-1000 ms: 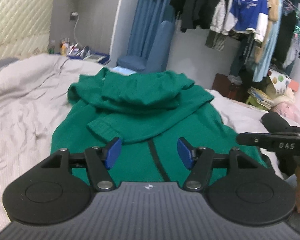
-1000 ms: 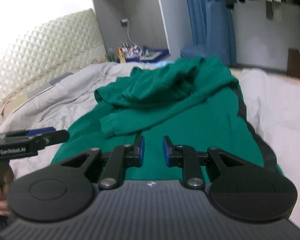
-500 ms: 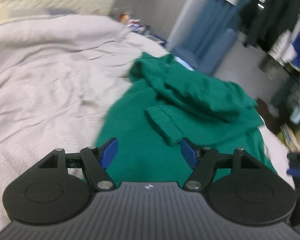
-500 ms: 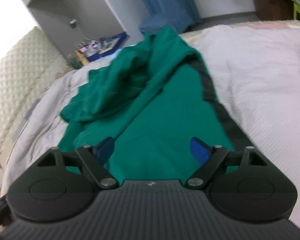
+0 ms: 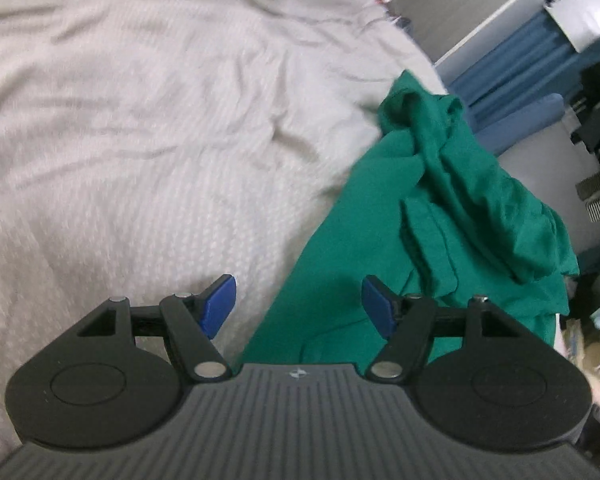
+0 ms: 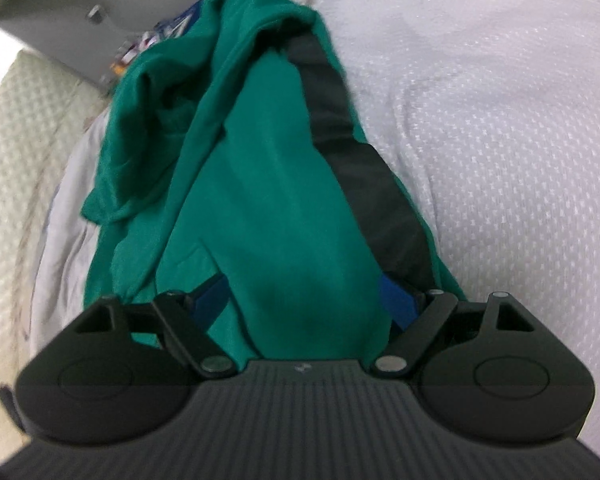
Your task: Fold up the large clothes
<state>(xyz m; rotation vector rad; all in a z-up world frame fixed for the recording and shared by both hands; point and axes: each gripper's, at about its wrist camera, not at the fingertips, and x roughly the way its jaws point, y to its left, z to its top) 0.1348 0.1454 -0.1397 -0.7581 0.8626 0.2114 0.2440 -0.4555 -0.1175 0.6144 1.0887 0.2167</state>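
on the bed (image 5: 140, 140), over its pale textured cover, lies the green garment (image 5: 452, 216), spread lengthwise with its sleeves and upper part bunched in loose folds at the garment's far end. the left gripper (image 5: 298, 308) hovers at the garment's near left edge, its blue-padded fingers (image 5: 219, 300) spread wide, one over the bed cover and the other over green cloth, nothing between them. the right gripper (image 6: 306, 300) sits at the garment's near right side, its fingers (image 6: 398, 300) also spread wide, with green fabric lying in the gap between them; whether the pads touch the cloth i cannot tell. a black stripe (image 6: 360, 152) runs down the garment's right edge toward the right gripper. beyond the garment's far end, a blue curtain (image 5: 508, 64) hangs beside a grey-white cabinet (image 6: 72, 12), and a quilted cream headboard (image 6: 16, 152) stands to the garment's left in the right wrist view.
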